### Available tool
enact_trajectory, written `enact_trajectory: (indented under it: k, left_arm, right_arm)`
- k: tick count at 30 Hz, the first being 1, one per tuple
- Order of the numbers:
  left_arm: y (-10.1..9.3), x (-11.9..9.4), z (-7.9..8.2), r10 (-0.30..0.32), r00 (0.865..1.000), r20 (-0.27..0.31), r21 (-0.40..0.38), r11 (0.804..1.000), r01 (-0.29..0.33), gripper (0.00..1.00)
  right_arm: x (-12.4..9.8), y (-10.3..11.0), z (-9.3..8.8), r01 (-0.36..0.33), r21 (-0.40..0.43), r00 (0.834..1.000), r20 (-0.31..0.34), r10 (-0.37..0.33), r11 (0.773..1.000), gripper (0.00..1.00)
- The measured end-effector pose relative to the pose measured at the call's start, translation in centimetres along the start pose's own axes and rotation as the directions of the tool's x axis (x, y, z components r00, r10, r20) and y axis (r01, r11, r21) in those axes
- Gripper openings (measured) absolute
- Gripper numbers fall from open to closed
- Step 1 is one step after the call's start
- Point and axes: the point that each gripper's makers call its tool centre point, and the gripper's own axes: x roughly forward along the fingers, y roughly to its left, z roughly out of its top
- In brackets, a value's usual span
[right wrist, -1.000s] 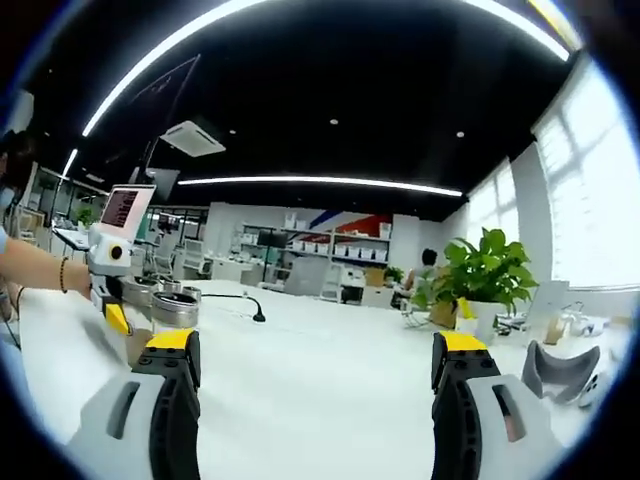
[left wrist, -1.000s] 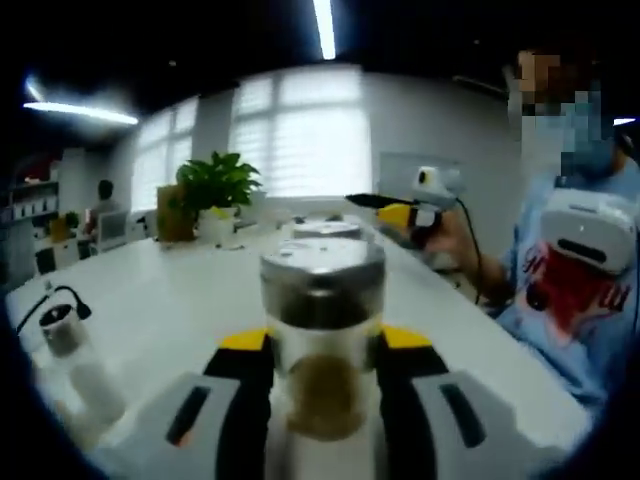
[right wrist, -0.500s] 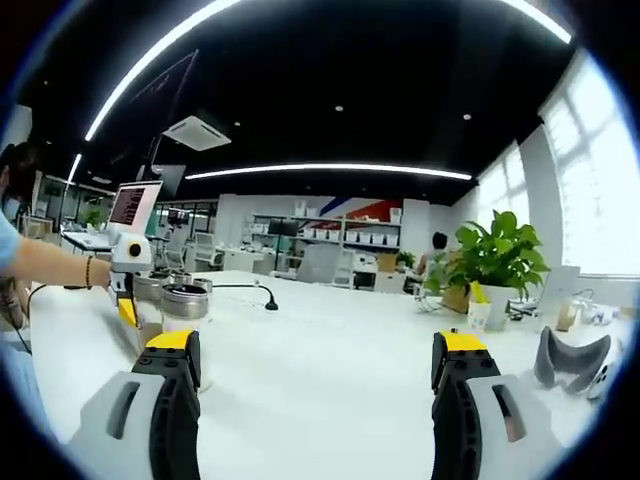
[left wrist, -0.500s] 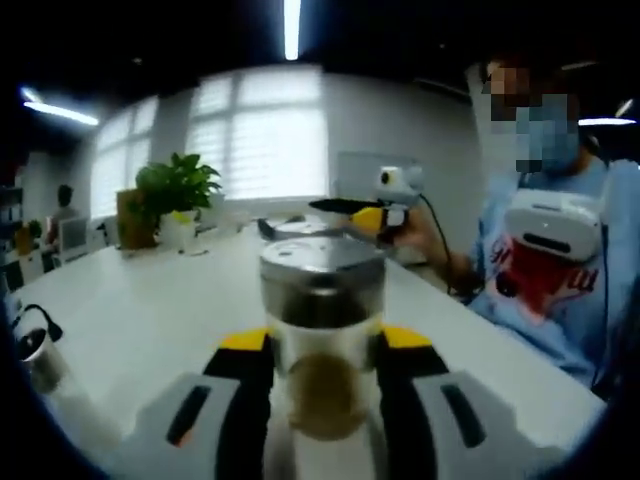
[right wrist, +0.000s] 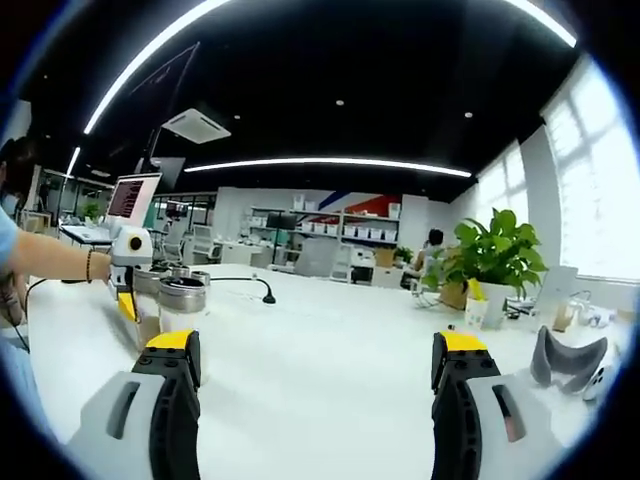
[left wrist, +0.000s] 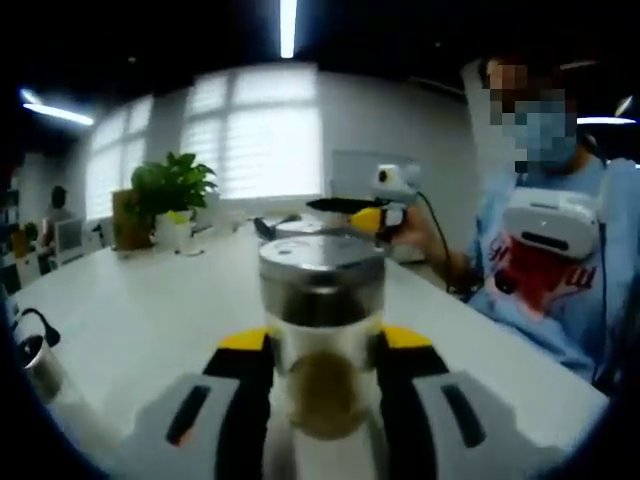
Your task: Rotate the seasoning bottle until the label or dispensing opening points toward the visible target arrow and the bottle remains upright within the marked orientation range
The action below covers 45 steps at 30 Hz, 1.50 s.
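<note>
A seasoning bottle [left wrist: 322, 300] with a steel lid and a clear glass body holding brown seasoning stands upright between the yellow-tipped jaws of my left gripper [left wrist: 322, 345], which is shut on it. In the right gripper view the same bottle [right wrist: 181, 303] shows at the left above the white table, with the left gripper [right wrist: 130, 275] and a person's forearm beside it. My right gripper [right wrist: 316, 345] stands open, nothing between its jaws. It also appears in the left gripper view as the right gripper [left wrist: 375, 212], held in a hand beyond the bottle. No arrow mark shows.
A long white table [right wrist: 330, 340] carries a potted plant [right wrist: 488, 268], a grey headset [right wrist: 563, 358] and a black cable [right wrist: 258, 291]. A second steel-lidded jar [left wrist: 300, 229] sits behind the bottle, and another small bottle [left wrist: 38, 363] at the lower left. A person in blue [left wrist: 560, 260] sits to the right.
Both cameras have swung a little, shifting the plant and the person in the left gripper view. The bottle stays in the left jaws. The right jaws stay open.
</note>
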Motion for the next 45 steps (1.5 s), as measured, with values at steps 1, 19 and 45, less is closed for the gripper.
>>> enact_trajectory:
  k: [1, 19, 45]
  left_arm:
    - [0.0, 0.0, 0.0, 0.000, 1.000, 0.000, 0.006, 1.000, 0.000, 0.43]
    - [-0.3, -7.0, 0.6, 0.312, 0.947, 0.071, -0.183, 0.938, -0.295, 0.66]
    - [-2.4, -13.1, 2.2, 0.713, 0.697, 0.073, -0.212, 0.694, -0.688, 0.62]
  right_arm:
    - [0.0, -0.1, -0.1, 0.002, 0.000, 1.000, -0.003, -0.002, 1.000, 1.00]
    - [-0.1, -0.3, -0.4, -0.001, 0.035, 1.000, -0.006, 0.002, 0.999, 1.00]
    - [-0.1, 0.5, 0.1, -0.013, 0.048, 1.000, 0.021, 0.012, 0.999, 1.00]
